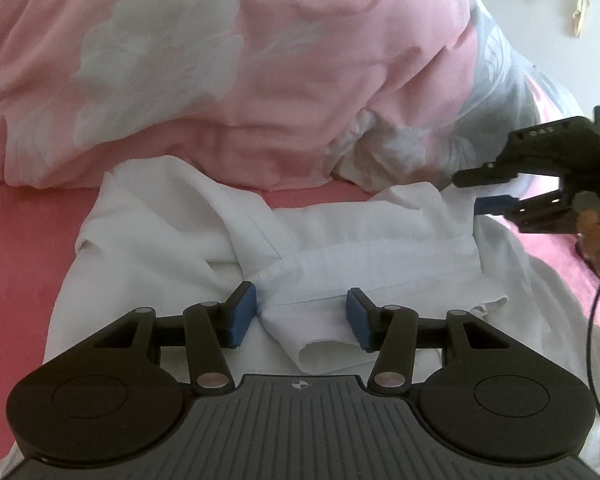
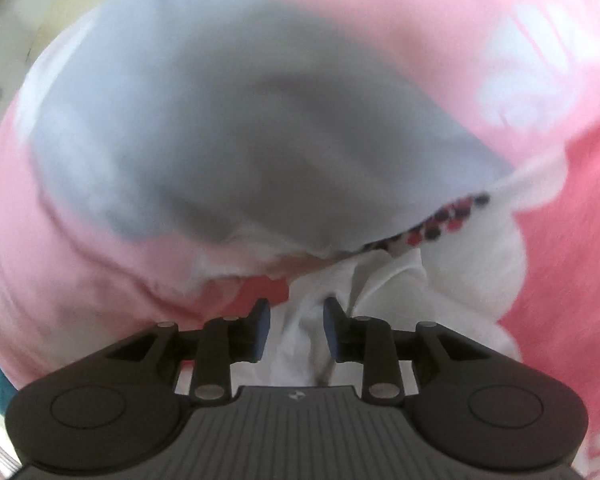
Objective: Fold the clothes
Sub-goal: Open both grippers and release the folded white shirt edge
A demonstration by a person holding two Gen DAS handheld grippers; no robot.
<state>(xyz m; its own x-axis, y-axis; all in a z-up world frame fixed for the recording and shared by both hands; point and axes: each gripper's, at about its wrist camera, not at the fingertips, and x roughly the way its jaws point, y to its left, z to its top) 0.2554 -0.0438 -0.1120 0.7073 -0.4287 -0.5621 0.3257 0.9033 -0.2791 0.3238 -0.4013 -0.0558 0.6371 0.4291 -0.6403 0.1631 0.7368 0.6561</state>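
1. A crumpled white cotton garment (image 1: 340,236) lies on a flat deep-pink bedsheet (image 1: 24,248); it serves as the landmark for everything below
2. Left of the garment, only bare bedsheet shows in the left wrist view
3. Behind the garment, a puffy pale-pink quilt with large white flower prints (image 1: 220,72) is heaped up, its lower edge touching the garment's far folds
4. At the garment's near edge, the left gripper (image 1: 302,316), black with blue pads, stands with its jaws half apart; a hemmed fold of the garment lies between the pads, close to both, and whether either presses it I cannot tell
5. At the garment's far right corner, the right gripper (image 1: 470,192) reaches in sideways, one finger above the other, a gap between them, tips at the cloth edge
6. In the blurred right wrist view the right gripper (image 2: 296,328) has its jaws narrowly apart, with a bunched ridge of the white garment (image 2: 300,340) rising in the gap; no firm pinch shows
7. Right of the garment, a person's hand (image 1: 598,236) grasps the right gripper's handle, and a thin black cable (image 1: 592,332) hangs below it
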